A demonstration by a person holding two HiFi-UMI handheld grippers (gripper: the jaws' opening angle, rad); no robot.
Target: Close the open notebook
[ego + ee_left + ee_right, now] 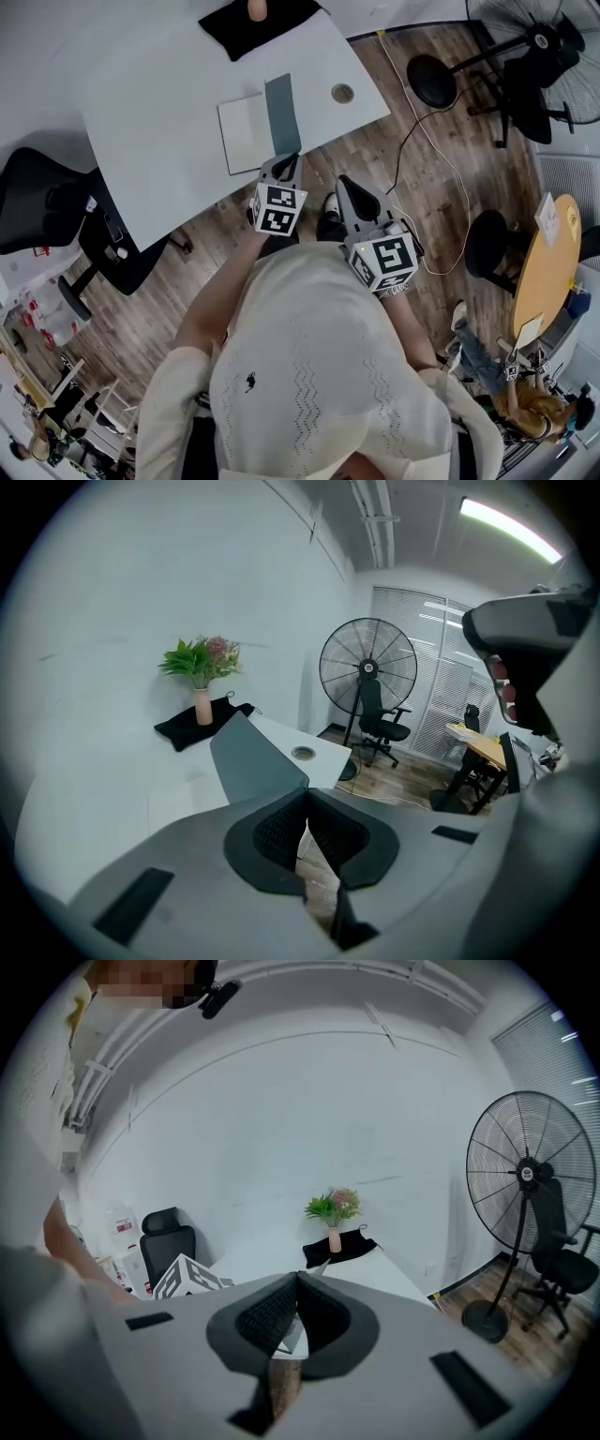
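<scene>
The notebook lies open near the front edge of the white table (169,122). Its white page (246,133) lies flat, and its grey-green cover (283,114) is tilted up off the table on the right. My left gripper (289,161) is at the cover's near corner, shut on it. In the left gripper view the cover (253,757) rises just beyond the closed tips of the left gripper (306,794). My right gripper (345,183) hangs over the wooden floor beside the table's edge, shut with nothing in it. The pads of the right gripper (298,1282) meet.
A black cloth (258,21) with a pink flower vase (202,705) lies at the table's far end. A round cable hole (342,93) is near the right edge. A black office chair (56,202) stands to the left. Fans (534,37), stools (431,80) and a round wooden table (548,272) are to the right.
</scene>
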